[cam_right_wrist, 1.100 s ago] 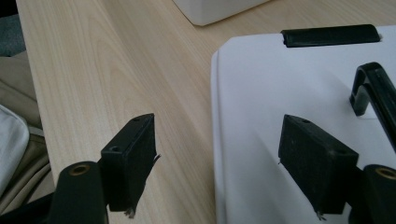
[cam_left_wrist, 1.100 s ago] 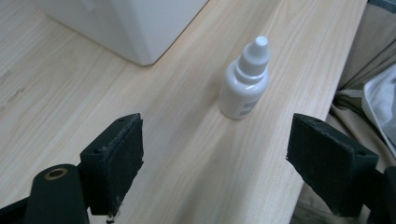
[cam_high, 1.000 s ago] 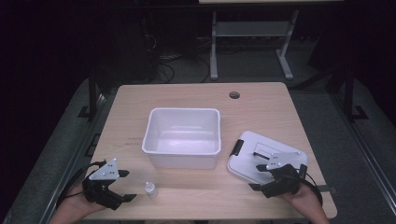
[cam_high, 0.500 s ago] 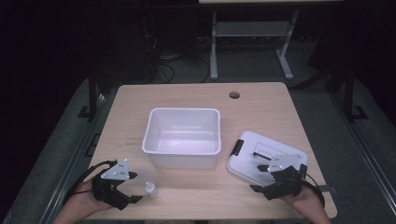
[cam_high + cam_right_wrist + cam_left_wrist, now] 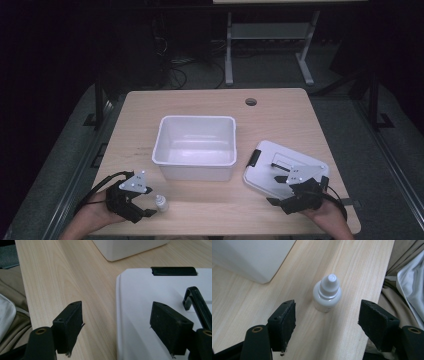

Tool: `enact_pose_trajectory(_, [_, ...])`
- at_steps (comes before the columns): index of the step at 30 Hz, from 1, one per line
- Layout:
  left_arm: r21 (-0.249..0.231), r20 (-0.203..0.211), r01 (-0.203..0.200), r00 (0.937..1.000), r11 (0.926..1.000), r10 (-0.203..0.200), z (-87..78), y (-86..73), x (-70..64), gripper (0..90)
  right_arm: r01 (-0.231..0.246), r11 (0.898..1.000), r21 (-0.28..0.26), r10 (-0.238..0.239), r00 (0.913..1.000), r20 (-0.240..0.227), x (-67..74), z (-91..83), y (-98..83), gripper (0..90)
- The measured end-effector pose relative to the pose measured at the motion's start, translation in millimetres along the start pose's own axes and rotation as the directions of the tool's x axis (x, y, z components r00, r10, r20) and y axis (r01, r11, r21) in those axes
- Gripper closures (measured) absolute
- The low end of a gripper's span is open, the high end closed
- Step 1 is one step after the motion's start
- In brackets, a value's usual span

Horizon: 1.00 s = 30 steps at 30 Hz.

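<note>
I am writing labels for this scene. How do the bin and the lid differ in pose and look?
The bin stands upright, open and empty at the table's middle; the lid lies flat to its right, turned at an angle. The bin is plain white; the lid carries a black latch and a black handle. The right gripper is open over the lid's near edge. Both are white plastic.

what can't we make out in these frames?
- Dropper bottle: too small in the high view for detail; in the left gripper view no label faces the camera, so its contents are unknown.
- Bin: cut off by the frame edge in both gripper views.
- Lid: near corner hidden under the right gripper in the high view.
- Background behind the table: too dark.
</note>
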<state>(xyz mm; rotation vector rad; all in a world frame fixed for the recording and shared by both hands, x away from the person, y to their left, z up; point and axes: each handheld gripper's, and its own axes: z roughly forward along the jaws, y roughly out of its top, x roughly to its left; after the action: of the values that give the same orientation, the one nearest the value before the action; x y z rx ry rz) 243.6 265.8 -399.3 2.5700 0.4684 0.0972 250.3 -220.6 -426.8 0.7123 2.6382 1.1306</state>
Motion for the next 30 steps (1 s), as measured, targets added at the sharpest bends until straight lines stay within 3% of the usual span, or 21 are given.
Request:
enact_pose_trajectory(8, [0.033,0.04,-0.016,0.9991,0.9993,0.015,7.6,7.1,0.4,33.3,0.012,1.0,-0.004,-0.012,0.9999,0.004,0.7,-1.5,0.8,25.4])
enact_pose_trajectory(16, [0.043,0.054,-0.03,0.9982,0.9986,0.028,12.2,14.6,2.1,36.7,0.013,1.0,-0.01,-0.013,0.9999,0.009,1.1,-4.4,0.9,25.5])
enact_pose_trajectory(30, [0.085,0.04,-0.046,0.9983,0.9953,0.043,20.4,21.5,5.4,43.3,0.023,1.0,-0.014,-0.022,0.9995,0.022,2.3,-6.0,2.2,25.4])
